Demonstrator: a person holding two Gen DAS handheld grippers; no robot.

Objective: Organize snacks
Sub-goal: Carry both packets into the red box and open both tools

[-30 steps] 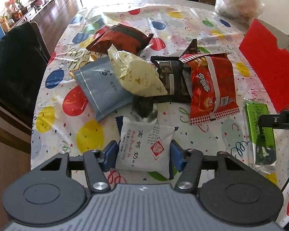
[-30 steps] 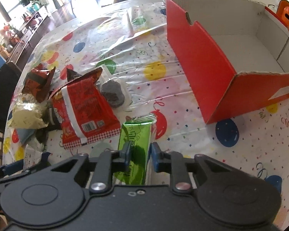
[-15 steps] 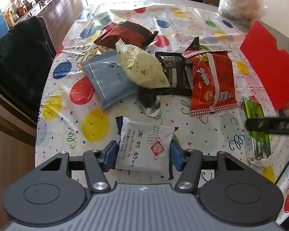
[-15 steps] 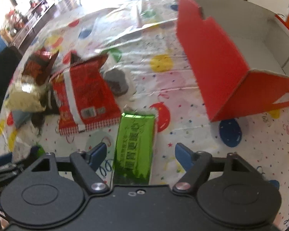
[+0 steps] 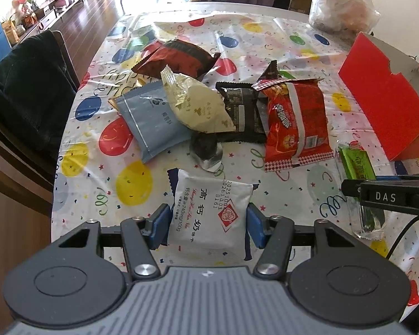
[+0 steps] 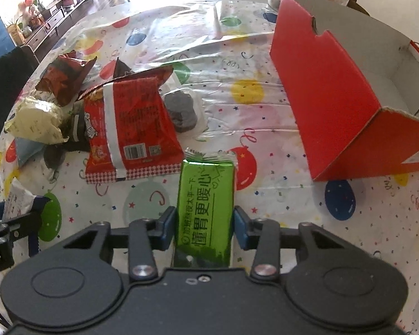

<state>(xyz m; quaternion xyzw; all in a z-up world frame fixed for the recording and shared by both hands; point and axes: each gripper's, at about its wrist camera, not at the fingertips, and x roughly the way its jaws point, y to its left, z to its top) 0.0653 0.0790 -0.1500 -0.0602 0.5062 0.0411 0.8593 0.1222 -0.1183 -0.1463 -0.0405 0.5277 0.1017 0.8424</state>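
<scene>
The right claw (image 6: pixel 204 227) closes its jaws around the green snack bar (image 6: pixel 205 209), pads at its long edges, where a second ago it pinched the bar much more narrowly, then spread wide. The left claw (image 5: pixel 206 223) grips the white milk-biscuit pouch (image 5: pixel 209 212), unchanged. Both packets lie on the balloon-print desk (image 6: pixel 279 145). The red cardboard box (image 6: pixel 335 95) stands open and apparently empty to the right, so sorting has hardly begun; the red chip bag (image 5: pixel 296 128), blue packet (image 5: pixel 150 120), cream bag (image 5: pixel 198 106) and dark wrappers (image 5: pixel 243 111) await.
</scene>
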